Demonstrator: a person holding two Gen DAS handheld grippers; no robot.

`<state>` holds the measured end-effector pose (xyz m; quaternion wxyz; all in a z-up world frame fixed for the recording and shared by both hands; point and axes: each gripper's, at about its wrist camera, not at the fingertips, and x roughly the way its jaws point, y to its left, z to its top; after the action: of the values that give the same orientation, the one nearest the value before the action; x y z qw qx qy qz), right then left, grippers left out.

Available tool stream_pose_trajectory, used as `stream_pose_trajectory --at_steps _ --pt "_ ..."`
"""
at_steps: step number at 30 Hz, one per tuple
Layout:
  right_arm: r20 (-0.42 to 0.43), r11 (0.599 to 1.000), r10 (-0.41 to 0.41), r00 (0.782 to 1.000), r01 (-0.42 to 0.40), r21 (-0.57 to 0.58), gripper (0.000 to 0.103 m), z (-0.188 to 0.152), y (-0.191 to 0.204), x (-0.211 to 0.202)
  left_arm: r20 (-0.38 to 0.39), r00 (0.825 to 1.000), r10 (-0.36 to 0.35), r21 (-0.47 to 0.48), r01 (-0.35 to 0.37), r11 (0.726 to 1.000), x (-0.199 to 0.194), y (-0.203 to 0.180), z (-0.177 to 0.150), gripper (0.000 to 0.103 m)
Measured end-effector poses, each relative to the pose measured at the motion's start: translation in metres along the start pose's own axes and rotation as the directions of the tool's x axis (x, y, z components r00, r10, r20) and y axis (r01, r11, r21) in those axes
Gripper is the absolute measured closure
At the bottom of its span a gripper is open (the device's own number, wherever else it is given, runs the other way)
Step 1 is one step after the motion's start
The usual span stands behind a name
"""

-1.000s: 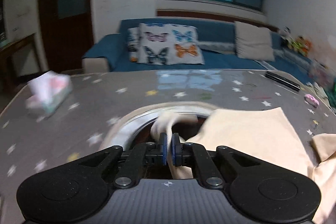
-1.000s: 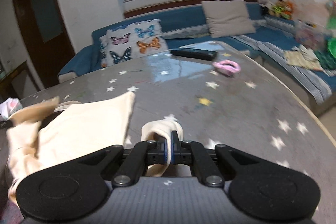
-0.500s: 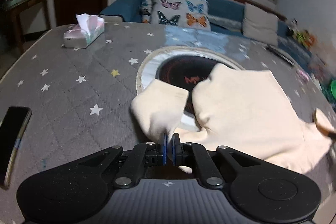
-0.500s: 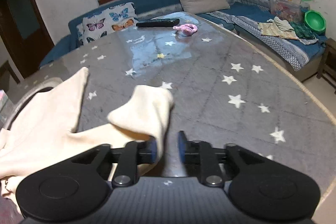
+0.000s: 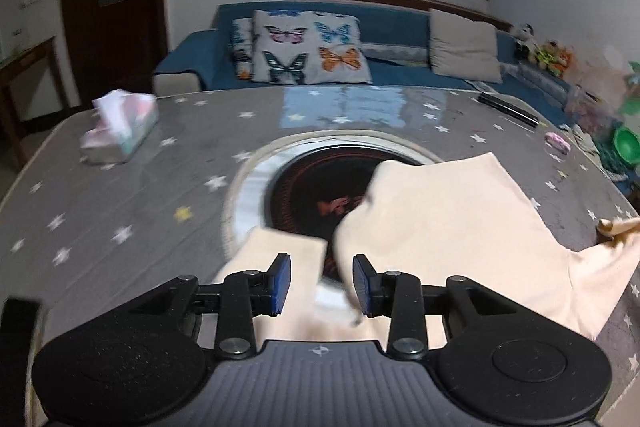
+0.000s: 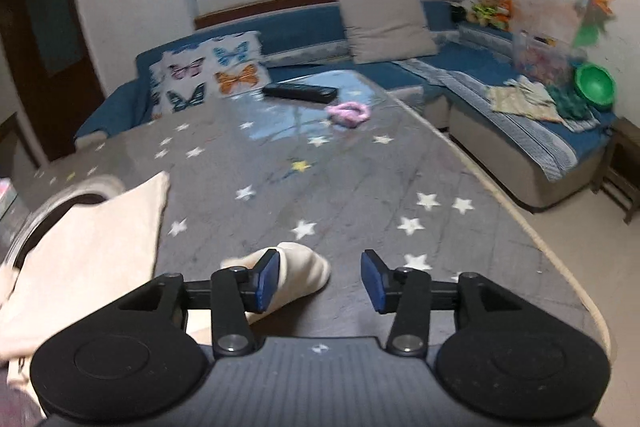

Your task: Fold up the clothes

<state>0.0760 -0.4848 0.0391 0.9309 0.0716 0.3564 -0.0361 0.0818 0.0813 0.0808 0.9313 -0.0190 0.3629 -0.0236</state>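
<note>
A cream garment point(image 5: 448, 227) lies spread on the grey star-patterned table point(image 5: 120, 195), partly over a round dark inset point(image 5: 312, 195). My left gripper point(image 5: 322, 283) is open, with a loose cream sleeve point(image 5: 284, 255) lying between and below its jaws. In the right wrist view the garment body point(image 6: 92, 247) lies at the left. My right gripper point(image 6: 320, 279) is open. The other sleeve's rounded end point(image 6: 298, 275) rests on the table beside its left pad point(image 6: 267, 281).
A tissue box point(image 5: 122, 127) stands at the table's far left. A dark phone point(image 5: 18, 331) lies at the near left edge. A black remote point(image 6: 300, 93) and a pink object point(image 6: 348, 113) lie at the far end. A blue sofa point(image 6: 500, 123) runs along the table's right edge point(image 6: 520, 219).
Both grippers opened and let go of the sleeves, the right one first. The sleeves now lie on the table. Both grippers have drawn back and tilted up.
</note>
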Motion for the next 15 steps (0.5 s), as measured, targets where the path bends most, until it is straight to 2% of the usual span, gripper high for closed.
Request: stream_pose_trajectory --at_steps 5,8,10,12,15 --pt "0.001 0.994 -0.084 0.996 0.084 0.064 0.056 0.002 -0.013 0.002 -0.028 0.999 -0.022 0.028 0.023 0.999 0.038 -0.015 0.015 0.066" --pt "-0.011 0.999 -0.033 0.999 0.033 -0.011 0.053 -0.002 0.006 0.007 -0.037 0.999 -0.025 0.047 0.027 0.999 0.057 -0.023 0.021 0.063" --pt "-0.021 0.998 0.004 1.0 -0.005 -0.063 0.042 -0.004 0.019 0.009 -0.048 0.999 -0.023 0.058 0.026 0.998 0.068 -0.028 0.024 0.062" --pt "-0.033 0.992 0.04 0.999 -0.044 -0.115 0.04 -0.007 0.032 0.012 -0.058 0.998 -0.02 0.067 0.024 0.997 0.078 -0.033 0.027 0.062" --pt "-0.058 0.979 0.027 0.998 -0.039 -0.202 0.033 -0.013 0.053 0.026 -0.065 0.998 -0.015 0.077 0.02 0.997 0.09 -0.038 0.03 0.059"
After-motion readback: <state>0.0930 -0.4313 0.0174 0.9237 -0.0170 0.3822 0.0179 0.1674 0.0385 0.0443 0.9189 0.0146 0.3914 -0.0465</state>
